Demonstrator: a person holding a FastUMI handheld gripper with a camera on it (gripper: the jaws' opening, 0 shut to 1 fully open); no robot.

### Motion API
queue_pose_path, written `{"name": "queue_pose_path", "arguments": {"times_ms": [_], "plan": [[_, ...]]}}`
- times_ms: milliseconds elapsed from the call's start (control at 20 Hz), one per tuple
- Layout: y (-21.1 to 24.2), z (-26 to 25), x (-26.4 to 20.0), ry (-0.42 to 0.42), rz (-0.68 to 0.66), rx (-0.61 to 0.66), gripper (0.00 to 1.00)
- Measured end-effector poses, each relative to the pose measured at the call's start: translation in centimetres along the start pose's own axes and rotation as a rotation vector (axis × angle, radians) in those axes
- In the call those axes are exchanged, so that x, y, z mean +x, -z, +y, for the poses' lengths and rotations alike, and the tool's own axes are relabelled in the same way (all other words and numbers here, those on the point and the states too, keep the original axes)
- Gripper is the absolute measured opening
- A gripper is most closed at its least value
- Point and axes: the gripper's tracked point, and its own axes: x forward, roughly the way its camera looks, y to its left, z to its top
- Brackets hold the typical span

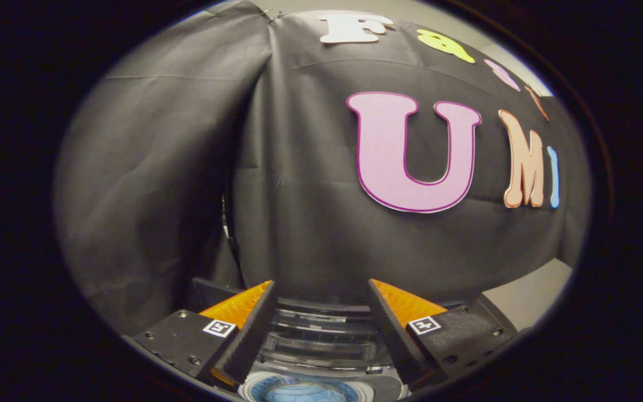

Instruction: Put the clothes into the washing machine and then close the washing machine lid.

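A: Booth wall (148,184) noted first, to the left: black cloth hung in soft folds, with a vertical seam where two panels meet above the left finger.

B: Confirmed. A pale strip of plain wall (528,296) is seen further right, past the lower corner of the cloth.

A: Gripper (321,290) recorded as spread wide. Fingers are held well apart, nothing pressed between them. The left finger (246,329) is seen with its ridged inner face turned inward; a small square marker is fixed on its mount.

B: Same on the right finger (397,329): marker on the mount, inner face turned toward the gap. No cloth or other item is touched by either finger.

A: Washing machine (321,340) logged between and below the fingers. Its lid (321,329) is seen as a dark, translucent panel standing raised behind the opening, against the black cloth.

B: Agreed, lid is up. Beneath it a round opening with a pale rim is partly seen, low between the fingers.

A: Something blue (305,391) is seen inside that opening, in the drum. It looks like fabric, so clothes are likely, though too little is in view for the item to be told.

B: Noted. Blue mass lies inside the rim, below the fingertips and apart from them.
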Motion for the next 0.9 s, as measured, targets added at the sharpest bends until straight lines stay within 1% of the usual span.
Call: {"name": "queue_pose_path", "arguments": {"times_ms": [150, 400, 500, 550, 600, 650, 700, 750, 900], "plan": [[0.7, -0.8, 2.5, 0.038, 0.007, -0.013, 0.97], [0.7, -1.4, 3.6, 0.094, -0.040, -0.018, 0.97], [1.1, -1.9, 4.1, 0.108, -0.047, 0.007, 0.97], [2.0, -2.0, 4.6, 0.111, -0.027, 0.021, 0.97], [2.7, -1.8, 4.7, 0.099, -0.006, 0.070, 0.97], [1.9, -2.1, 4.1, 0.103, -0.079, 0.104, 0.97], [1.7, -2.0, 4.4, 0.100, -0.091, 0.066, 0.97], [2.0, -1.9, 4.1, 0.101, -0.093, 0.062, 0.97], [1.6, -1.9, 3.7, 0.102, -0.155, 0.066, 0.97]]}}
